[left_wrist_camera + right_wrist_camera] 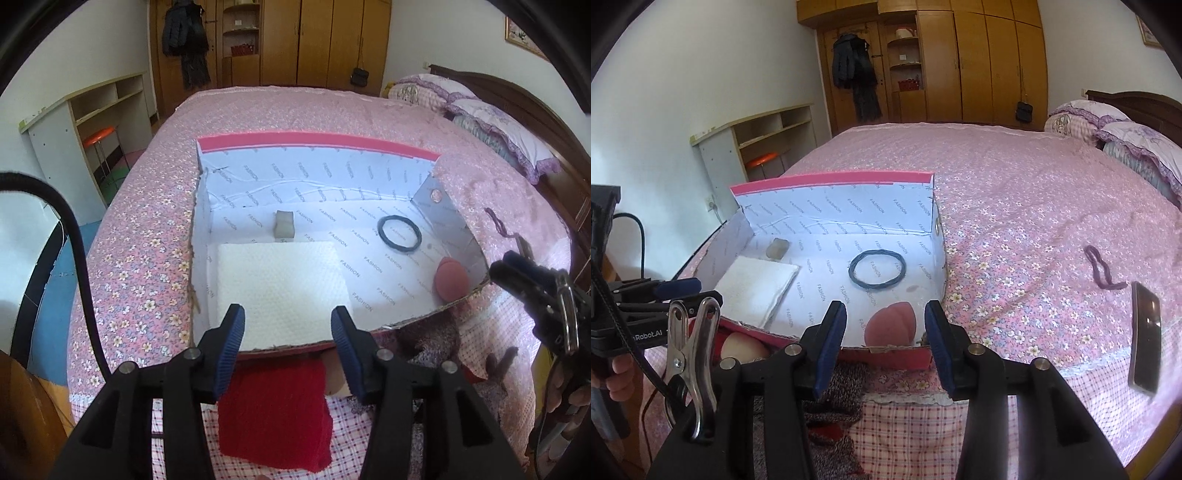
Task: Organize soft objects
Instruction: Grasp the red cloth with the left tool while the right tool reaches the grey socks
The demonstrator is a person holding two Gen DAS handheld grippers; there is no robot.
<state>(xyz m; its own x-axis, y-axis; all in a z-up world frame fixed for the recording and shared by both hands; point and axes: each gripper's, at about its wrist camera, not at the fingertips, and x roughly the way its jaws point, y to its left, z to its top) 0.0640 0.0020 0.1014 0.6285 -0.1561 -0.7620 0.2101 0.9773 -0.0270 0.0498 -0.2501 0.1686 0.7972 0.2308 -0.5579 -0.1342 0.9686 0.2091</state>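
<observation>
The left hand-held gripper [288, 325] hangs with its jaws spread wide and nothing between them, just short of the near wall of an open box [317, 147] that lies on the bed [140, 236]. Straight ahead of it, inside the box, a folded white cloth [280, 288] lies flat against the box's left side; beyond the cloth a small grey block [283, 223] stands near the back wall, and ahead to the right a black ring [400, 229] lies flat on the printed lining. A pink sponge [452, 277] sits in the near right corner of the box. Directly below this gripper, outside the box, a red cloth [275, 413] lies on the checked sheet, with a speckled grey knit piece [436, 336] to its right. The right hand-held gripper [885, 321] is also wide open and holds nothing, facing the near wall of the box [831, 181] with the pink sponge [892, 325] just ahead between its fingers. Below it lies the grey knit piece [838, 391]. Ahead and to its left lie the ring [877, 267], the white cloth [757, 288] and the grey block [777, 247]. Off to its right on the floral bedspread [1015, 221] lie a purple loop of yarn [1102, 269] and, nearer, a dark phone [1144, 339]. A metal clip [692, 365] hangs at its left side.
</observation>
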